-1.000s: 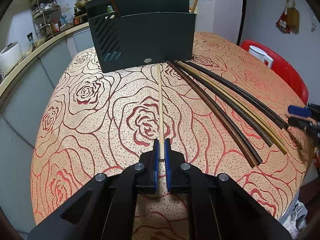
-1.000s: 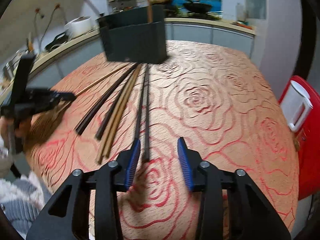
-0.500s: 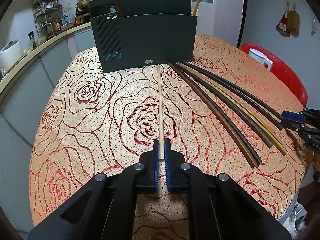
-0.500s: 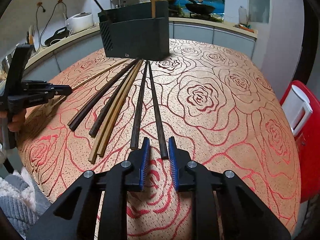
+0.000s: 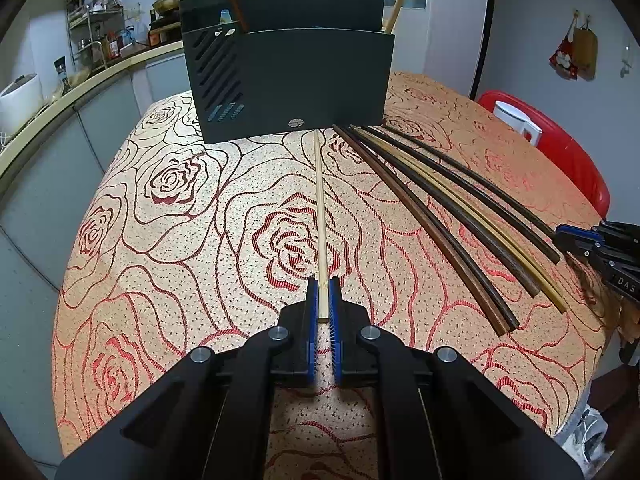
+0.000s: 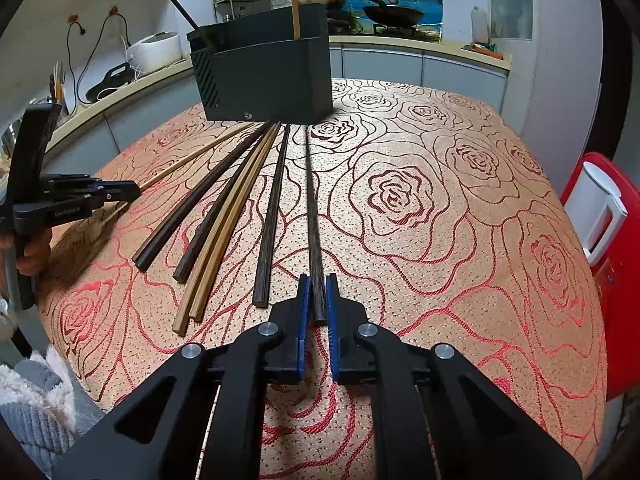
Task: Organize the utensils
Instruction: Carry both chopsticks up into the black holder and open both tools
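Observation:
A dark utensil holder [image 5: 288, 76] stands at the far side of the table, with two sticks upright in it; it also shows in the right wrist view [image 6: 264, 68]. Several chopsticks lie fanned out in front of it. My left gripper [image 5: 323, 292] is shut on the near end of a thin pale chopstick [image 5: 320, 208] lying on the cloth. My right gripper [image 6: 315, 290] is shut on the near end of a thin black chopstick [image 6: 311, 208], the rightmost of the fan. Dark brown chopsticks [image 6: 272, 216] and tan ones [image 6: 224, 232] lie between the two grippers.
The round table has a rose-patterned cloth [image 5: 180, 208]. A red chair with a white jug [image 6: 600, 208] stands at the right. A kitchen counter with a rice cooker [image 6: 154, 50] runs behind the table.
My right gripper has moved in and closed on the end of the black chopstick. My left gripper stays shut on the pale chopstick; the holder looks a little nearer.

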`<state>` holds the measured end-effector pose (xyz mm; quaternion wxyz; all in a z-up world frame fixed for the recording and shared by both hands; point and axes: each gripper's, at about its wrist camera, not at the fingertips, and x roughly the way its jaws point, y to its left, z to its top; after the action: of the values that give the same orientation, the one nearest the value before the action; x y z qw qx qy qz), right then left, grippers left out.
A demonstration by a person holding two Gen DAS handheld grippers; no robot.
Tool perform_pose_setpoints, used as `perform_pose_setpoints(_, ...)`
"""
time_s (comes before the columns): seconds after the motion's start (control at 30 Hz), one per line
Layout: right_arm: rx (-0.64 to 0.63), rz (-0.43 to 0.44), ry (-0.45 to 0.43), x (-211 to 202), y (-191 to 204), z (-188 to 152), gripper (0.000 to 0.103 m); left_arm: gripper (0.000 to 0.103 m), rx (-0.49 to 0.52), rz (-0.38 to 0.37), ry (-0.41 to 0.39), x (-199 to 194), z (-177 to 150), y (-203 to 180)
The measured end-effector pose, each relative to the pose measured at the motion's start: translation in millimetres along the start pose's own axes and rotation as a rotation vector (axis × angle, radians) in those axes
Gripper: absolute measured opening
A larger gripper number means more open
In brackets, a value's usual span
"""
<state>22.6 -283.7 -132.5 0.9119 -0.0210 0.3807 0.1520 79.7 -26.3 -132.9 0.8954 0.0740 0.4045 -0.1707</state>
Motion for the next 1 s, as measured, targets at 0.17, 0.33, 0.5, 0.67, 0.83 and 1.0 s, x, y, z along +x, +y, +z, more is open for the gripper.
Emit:
perform_pose_setpoints(0.17,0.01,0.011,-0.036,-15.0,0.2,5.1,0.008,0.005,0.001,0.019,-0.044,-19.0,4.8,2.3)
perform_pose_setpoints(0.33,0.037,0.015,-0.115,-40.3,0.4,16.6,0.008,0.005,-0.001,0.032,-0.101,-48.6,10.7,8.9)
perform_pose_setpoints(0.5,0.063,0.025,-0.199,-66.8,-0.5,34.5,0.008,0.005,0.014,0.063,-0.135,-74.1,20.7,17.1)
perform_pose_setpoints(0.67,0.068,0.026,-0.265,-84.2,-2.2,54.1,0.008,0.005,0.049,0.088,-0.129,-88.3,32.0,21.2)
perform_pose_setpoints(0.83,0.068,0.023,-0.291,-89.4,-3.2,70.1,0.008,0.005,0.04,0.065,-0.081,-85.9,39.0,26.3)
perform_pose_setpoints(1.0,0.069,0.03,-0.301,-88.3,-1.3,78.8,0.008,0.005,0.05,0.073,-0.013,-66.9,33.1,24.6)
